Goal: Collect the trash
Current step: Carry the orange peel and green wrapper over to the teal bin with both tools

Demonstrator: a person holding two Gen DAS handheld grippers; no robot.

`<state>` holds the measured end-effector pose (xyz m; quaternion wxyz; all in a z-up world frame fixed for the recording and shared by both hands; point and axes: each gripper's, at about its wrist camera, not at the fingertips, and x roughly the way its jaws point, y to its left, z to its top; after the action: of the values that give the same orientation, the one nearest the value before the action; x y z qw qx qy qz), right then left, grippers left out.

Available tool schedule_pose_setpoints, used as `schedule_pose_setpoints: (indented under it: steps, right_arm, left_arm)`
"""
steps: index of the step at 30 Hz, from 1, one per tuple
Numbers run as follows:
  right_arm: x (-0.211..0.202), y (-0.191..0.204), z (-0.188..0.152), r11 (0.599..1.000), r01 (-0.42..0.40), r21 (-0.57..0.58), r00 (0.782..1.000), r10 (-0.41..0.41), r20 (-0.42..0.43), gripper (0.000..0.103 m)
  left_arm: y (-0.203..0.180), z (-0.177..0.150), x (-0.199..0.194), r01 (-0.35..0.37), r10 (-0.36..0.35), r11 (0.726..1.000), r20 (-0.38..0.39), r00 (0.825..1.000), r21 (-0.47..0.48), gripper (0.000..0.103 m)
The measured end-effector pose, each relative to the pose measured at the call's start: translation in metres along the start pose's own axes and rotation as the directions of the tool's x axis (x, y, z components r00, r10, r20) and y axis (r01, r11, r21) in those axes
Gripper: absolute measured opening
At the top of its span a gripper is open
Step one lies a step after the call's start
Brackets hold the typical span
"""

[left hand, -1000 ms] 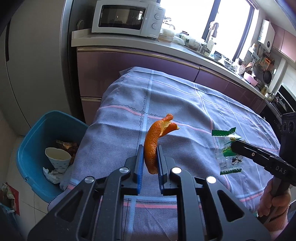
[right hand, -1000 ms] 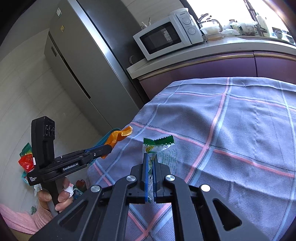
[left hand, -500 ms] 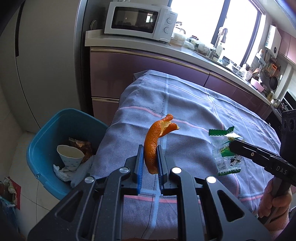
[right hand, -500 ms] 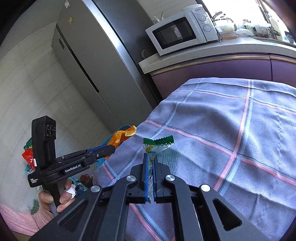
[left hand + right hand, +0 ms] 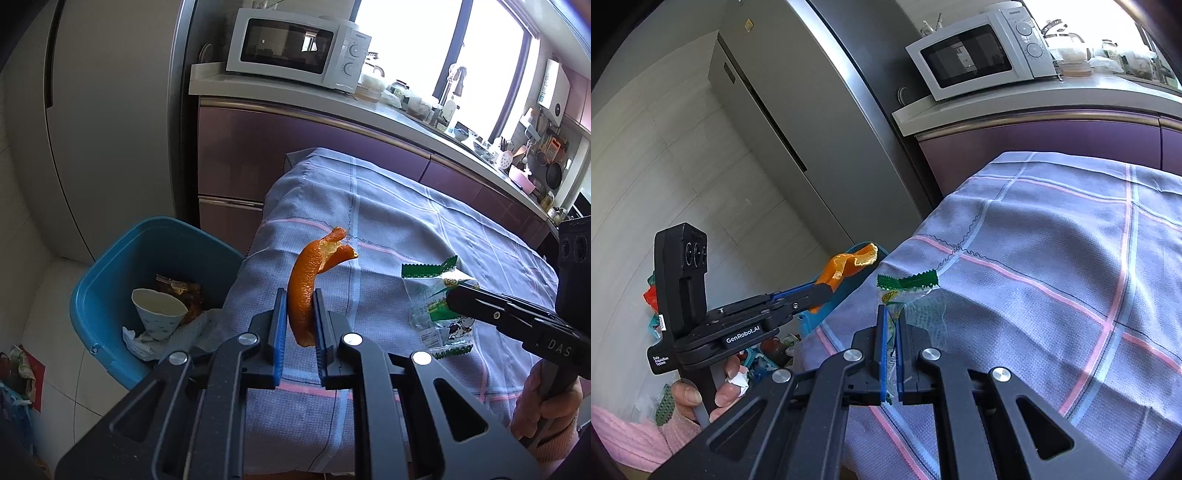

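Trash filled both tools: the left hand-held gripper [image 5: 299, 317] was clamped on a curled orange peel [image 5: 308, 284], its blue pads pressed against the peel's lower end while the torn upper end curved toward one o'clock. In the left wrist view the peel hung above the near left corner of the bench [image 5: 424, 229], which was draped in a lavender cloth with pink and blue lines. At nine o'clock from the peel, on the floor beside the bench, stood a blue bin [image 5: 110, 273] holding a white paper cup [image 5: 159, 310], a brown snack packet [image 5: 181, 291] and crumpled tissue [image 5: 142, 341].

The right hand-held gripper [image 5: 891, 332] was closed on a clear wrapper with green serrated edges [image 5: 908, 284], the film pinched between its blue pads and rising above them. In the left wrist view that same wrapper [image 5: 432, 299] showed at three o'clock from the peel, held off the cloth by the dark fingers of the right tool, with the person's hand [image 5: 543, 406] on the handle at four o'clock.

From the right wrist view the left tool appeared at nine o'clock, its peel [image 5: 849, 266] in front of the bin's rim. A white microwave [image 5: 295, 48] sat on the purple kitchen cabinet at twelve o'clock, next to a grey refrigerator [image 5: 110, 122].
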<state>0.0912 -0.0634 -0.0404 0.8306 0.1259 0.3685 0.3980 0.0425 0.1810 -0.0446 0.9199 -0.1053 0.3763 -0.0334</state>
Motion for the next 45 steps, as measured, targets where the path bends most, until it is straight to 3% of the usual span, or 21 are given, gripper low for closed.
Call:
schedule_pose_setpoints:
  steps: [45]
  right_arm:
    - [0.062,0.051,0.020,0.991,-0.092,-0.092,0.993,0.085,-0.083,0.003]
  left_arm:
    - [0.068,-0.002,-0.024,-0.138,0.143,0.985,0.037,0.989,-0.106,0.014]
